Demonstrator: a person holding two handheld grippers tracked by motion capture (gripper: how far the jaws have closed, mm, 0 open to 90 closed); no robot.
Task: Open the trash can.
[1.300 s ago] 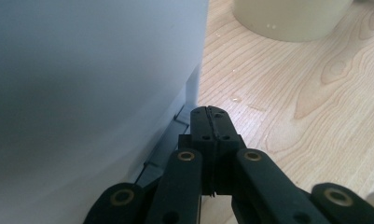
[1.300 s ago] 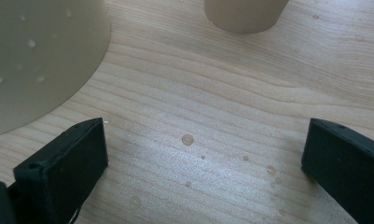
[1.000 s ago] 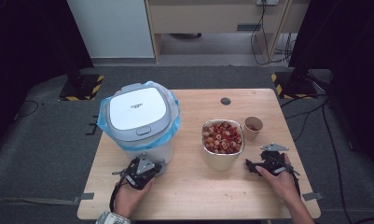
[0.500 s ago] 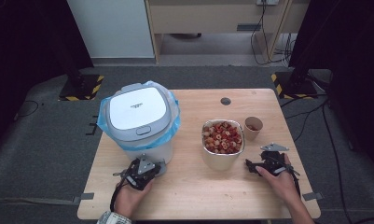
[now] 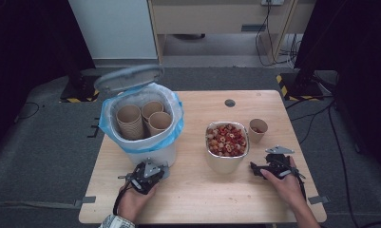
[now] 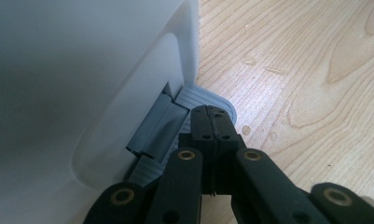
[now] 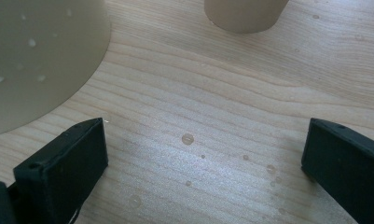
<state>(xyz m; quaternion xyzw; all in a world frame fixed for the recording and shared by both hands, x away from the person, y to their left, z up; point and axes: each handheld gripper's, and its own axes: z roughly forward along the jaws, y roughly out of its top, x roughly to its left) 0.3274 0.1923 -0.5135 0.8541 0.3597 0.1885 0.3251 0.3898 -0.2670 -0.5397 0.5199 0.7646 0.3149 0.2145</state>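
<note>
The left claw is clenched tight, jaws pressed together and pushing down on the grey pedal at the foot of the white bin. The lid is flipped up, and paper cups are stacked inside the blue liner. The right claw is released, jaws wide apart over bare table — the cereal bowl sits just ahead to its left, a small cup ahead.

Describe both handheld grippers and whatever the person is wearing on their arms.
Both are black, two-jawed tools with linkage arms; brass-coloured pivot pins show on the left gripper. The right gripper carries a grey three-cornered plate on top, as does the left. A black cable loops from the left one. A light patterned sleeve cuff covers the left wrist.
</note>
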